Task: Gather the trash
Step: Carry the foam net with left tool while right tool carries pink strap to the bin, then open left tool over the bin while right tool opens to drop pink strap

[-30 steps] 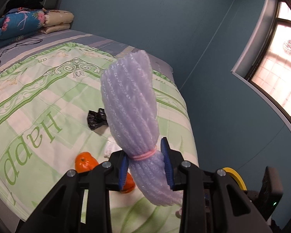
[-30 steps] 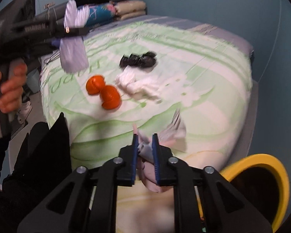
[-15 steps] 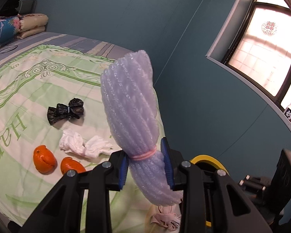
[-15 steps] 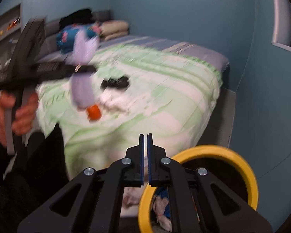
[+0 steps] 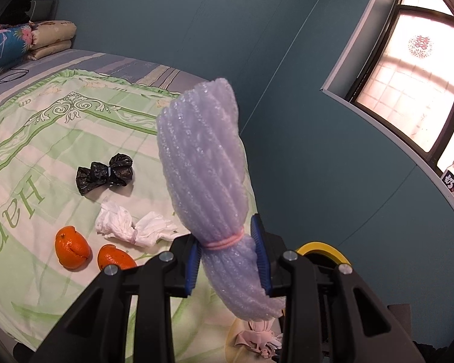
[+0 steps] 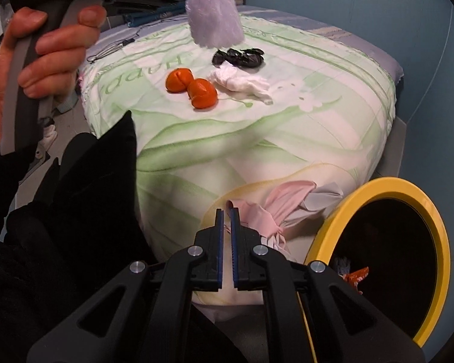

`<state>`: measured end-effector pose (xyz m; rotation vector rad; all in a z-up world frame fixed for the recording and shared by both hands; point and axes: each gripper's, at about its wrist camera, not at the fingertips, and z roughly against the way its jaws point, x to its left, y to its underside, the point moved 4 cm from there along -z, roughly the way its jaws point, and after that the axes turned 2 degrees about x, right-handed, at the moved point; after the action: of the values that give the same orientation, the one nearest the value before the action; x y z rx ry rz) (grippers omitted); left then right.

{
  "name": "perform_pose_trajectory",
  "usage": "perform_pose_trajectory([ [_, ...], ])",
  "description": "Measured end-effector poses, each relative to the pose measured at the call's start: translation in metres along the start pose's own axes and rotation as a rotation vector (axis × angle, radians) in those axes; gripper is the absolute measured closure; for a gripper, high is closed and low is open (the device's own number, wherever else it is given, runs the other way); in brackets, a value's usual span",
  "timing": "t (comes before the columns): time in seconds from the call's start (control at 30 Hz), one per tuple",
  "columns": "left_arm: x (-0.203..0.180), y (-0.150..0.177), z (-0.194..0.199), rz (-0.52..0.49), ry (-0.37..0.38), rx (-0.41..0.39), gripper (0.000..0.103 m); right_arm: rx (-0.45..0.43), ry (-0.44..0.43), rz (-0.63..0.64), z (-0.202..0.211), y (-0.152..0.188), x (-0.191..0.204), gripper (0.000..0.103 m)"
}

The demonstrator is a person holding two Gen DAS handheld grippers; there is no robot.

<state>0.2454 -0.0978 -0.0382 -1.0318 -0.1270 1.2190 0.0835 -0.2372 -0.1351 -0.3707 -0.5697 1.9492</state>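
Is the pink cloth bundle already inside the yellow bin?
No, the pink cloth bundle lies on the bed's edge, beside the yellow bin.

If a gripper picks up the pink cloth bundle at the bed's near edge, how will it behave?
The pink cloth bundle is knotted fabric with loose flaps, so it will probably hang floppy and deform between the jaws. It looks thin and likely light. It is wrinkled and soft, so it seems unlikely to roll or slip.

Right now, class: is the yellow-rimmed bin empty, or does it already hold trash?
Not empty. Inside the yellow-rimmed bin, the right wrist view shows an orange scrap and a greyish piece; the rest is too dark to judge.
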Motion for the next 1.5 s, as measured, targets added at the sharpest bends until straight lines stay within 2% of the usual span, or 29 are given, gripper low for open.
perform_pose_trajectory([
  [0.03,0.002,0.0,0.0,0.003,0.001,0.0,0.074,0.006,0.003,-0.003,0.0,0.0,-0.002,0.078],
  [0.07,0.002,0.0,0.001,0.004,0.002,-0.001,0.074,0.014,0.002,-0.006,-0.001,0.001,-0.002,0.049],
  [0.1,0.005,0.001,0.001,0.006,0.003,-0.004,0.074,0.013,0.002,-0.009,-0.001,0.001,-0.002,0.043],
  [0.17,0.008,0.0,0.003,0.017,0.006,-0.006,0.074,0.015,0.002,-0.014,0.001,0.001,-0.002,0.051],
  [0.33,0.014,0.001,0.004,0.03,0.002,-0.008,0.074,0.061,0.029,0.002,-0.015,-0.002,-0.004,0.052],
  [0.5,0.018,0.001,0.006,0.04,-0.002,-0.008,0.074,0.147,0.062,0.024,-0.046,0.003,-0.004,0.061],
  [0.53,0.019,0.001,0.006,0.041,0.0,-0.007,0.074,0.158,0.062,0.024,-0.05,0.004,-0.004,0.066],
  [0.57,0.019,0.002,0.007,0.042,0.0,-0.008,0.074,0.167,0.054,0.018,-0.053,0.004,-0.004,0.079],
  [0.63,0.019,0.001,0.008,0.04,0.0,-0.009,0.074,0.174,0.024,-0.011,-0.056,0.003,-0.007,0.097],
  [0.67,0.018,0.001,0.008,0.038,0.0,-0.009,0.074,0.171,0.017,-0.022,-0.055,0.003,-0.009,0.097],
  [0.83,0.009,-0.001,0.01,0.021,0.001,-0.013,0.074,0.092,0.003,-0.053,-0.027,-0.006,-0.018,0.097],
  [0.97,-0.005,0.0,0.007,-0.007,0.007,-0.007,0.074,-0.024,0.027,-0.092,0.019,-0.014,-0.033,0.097],
  [1.27,-0.062,0.009,-0.014,-0.101,0.06,0.052,0.074,-0.248,0.145,-0.216,0.113,-0.015,-0.092,0.097],
  [1.5,-0.118,0.033,-0.042,-0.197,0.13,0.138,0.074,-0.305,0.248,-0.337,0.139,0.001,-0.138,0.098],
])
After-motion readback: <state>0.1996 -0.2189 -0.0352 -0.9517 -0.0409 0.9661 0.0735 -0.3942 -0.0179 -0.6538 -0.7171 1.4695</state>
